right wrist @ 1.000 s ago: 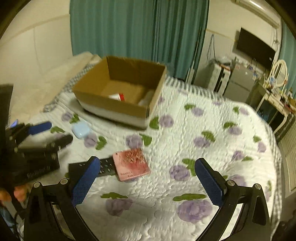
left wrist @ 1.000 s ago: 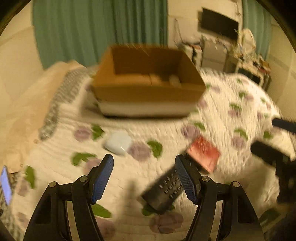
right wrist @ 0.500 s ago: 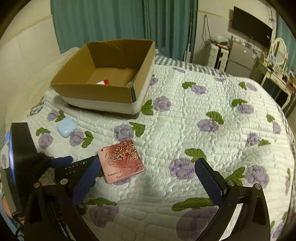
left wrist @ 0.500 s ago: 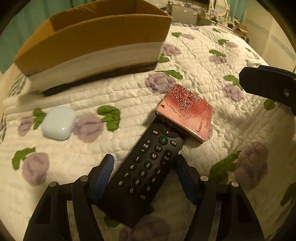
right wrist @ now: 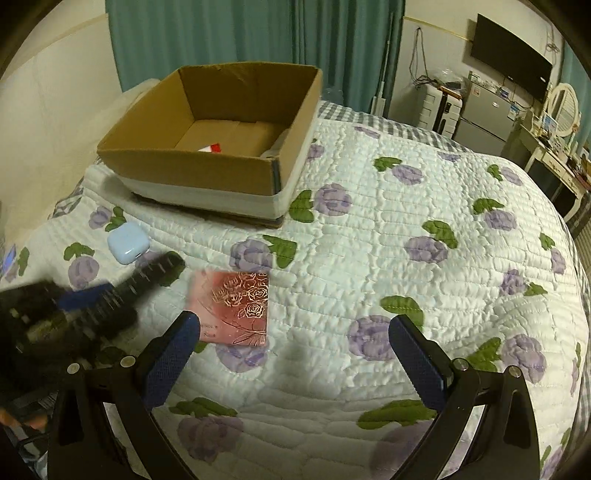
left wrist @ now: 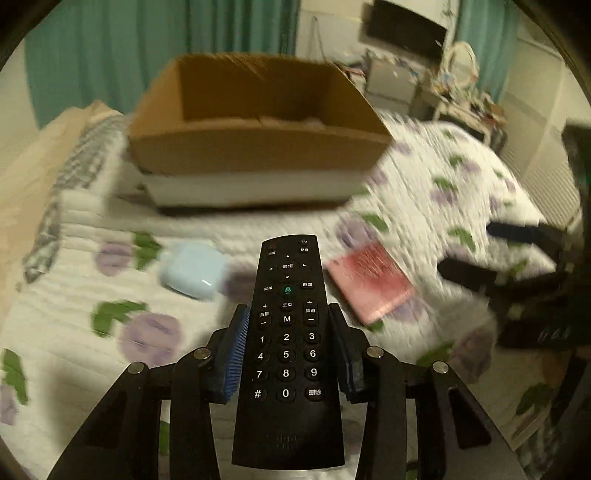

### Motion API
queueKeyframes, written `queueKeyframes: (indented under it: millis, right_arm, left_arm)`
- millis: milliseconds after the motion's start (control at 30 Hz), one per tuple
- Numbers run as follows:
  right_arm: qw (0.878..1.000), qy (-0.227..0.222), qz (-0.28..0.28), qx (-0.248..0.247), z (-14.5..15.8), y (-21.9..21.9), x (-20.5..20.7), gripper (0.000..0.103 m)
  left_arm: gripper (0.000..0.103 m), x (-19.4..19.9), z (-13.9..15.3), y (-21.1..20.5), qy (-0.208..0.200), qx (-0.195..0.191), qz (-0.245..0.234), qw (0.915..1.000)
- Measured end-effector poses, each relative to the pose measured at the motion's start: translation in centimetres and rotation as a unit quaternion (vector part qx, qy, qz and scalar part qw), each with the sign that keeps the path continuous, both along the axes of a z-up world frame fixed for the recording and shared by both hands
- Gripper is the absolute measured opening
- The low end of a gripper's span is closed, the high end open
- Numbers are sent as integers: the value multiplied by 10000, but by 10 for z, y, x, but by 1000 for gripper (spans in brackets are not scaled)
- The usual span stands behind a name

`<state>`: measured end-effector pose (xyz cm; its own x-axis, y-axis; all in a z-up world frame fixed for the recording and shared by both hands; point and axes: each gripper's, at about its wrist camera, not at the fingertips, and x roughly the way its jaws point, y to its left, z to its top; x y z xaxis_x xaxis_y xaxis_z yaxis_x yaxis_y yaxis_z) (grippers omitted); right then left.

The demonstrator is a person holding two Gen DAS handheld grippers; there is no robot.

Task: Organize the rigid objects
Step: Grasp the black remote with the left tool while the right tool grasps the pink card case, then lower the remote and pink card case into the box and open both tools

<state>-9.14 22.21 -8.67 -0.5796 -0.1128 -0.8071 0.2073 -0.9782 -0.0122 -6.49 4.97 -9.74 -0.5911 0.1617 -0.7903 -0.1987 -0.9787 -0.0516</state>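
My left gripper (left wrist: pixel 286 317) is shut on a black remote control (left wrist: pixel 286 347) and holds it above the bed, pointing at the open cardboard box (left wrist: pixel 258 147). The remote and left gripper show blurred in the right wrist view (right wrist: pixel 110 295). A pink rose-patterned card box (right wrist: pixel 232 308) and a pale blue earbud case (right wrist: pixel 127 242) lie on the floral quilt (right wrist: pixel 388 240). My right gripper (right wrist: pixel 295 332) is open and empty, hovering just right of the pink box. The cardboard box (right wrist: pixel 210 173) holds a red-and-white item (right wrist: pixel 210 148).
Teal curtains (right wrist: pixel 240 33) hang behind the bed. A TV (right wrist: pixel 509 55), white cabinets (right wrist: pixel 476 110) and a cluttered dresser (right wrist: pixel 554 147) stand at the right. A phone screen (right wrist: pixel 9 258) glows at the left edge.
My left gripper has closed on the remote and lifted it off the quilt toward the box. My right gripper has moved closer to the pink box and stays open.
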Motion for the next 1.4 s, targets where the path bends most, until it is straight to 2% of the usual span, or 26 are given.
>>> queueKeyframes:
  millis: [100,233,533,633,767,800,833,1100,1300,1400]
  right_arm:
    - [9999,-59,133,19,-5,-13,-5,103]
    - [9991,-308,306,-6,-20,-33,-16,103]
    - [9966,-788,231,34,-54,-55,-40,103]
    - [9958,-873,159,231,-64,-61,-47,102]
    - [9942,-998,247,319,-72,-65,-46,84]
    - [9945,-965,264,314,-72,-65,-45,74]
    - [9948,-934,285,301,-71,-65,-43,72]
    - [9985,-353,405,144,-43,-65,-15,71]
    - [9991,168,386,26,3,-55,5,71]
    - [9984,433,350,-100,30,-56,2,71]
  left_arm:
    - [41,-5,7,-7,206,-137,224,9994]
    - [41,-8,4,-18,255,-260,424,9984]
    - [41,-12,1,-27,277,-180,527,9981]
    - [41,-12,1,-31,260,-154,562,9980]
    - [41,-12,2,-32,258,-143,578,9979]
    - [41,-11,3,-32,265,-149,577,9979]
    - [41,-10,5,-32,283,-152,581,9978]
    - [41,5,26,-29,503,-190,596,9968]
    - [41,14,54,-26,756,-187,613,9951]
    - [41,15,75,-23,924,-131,630,9936]
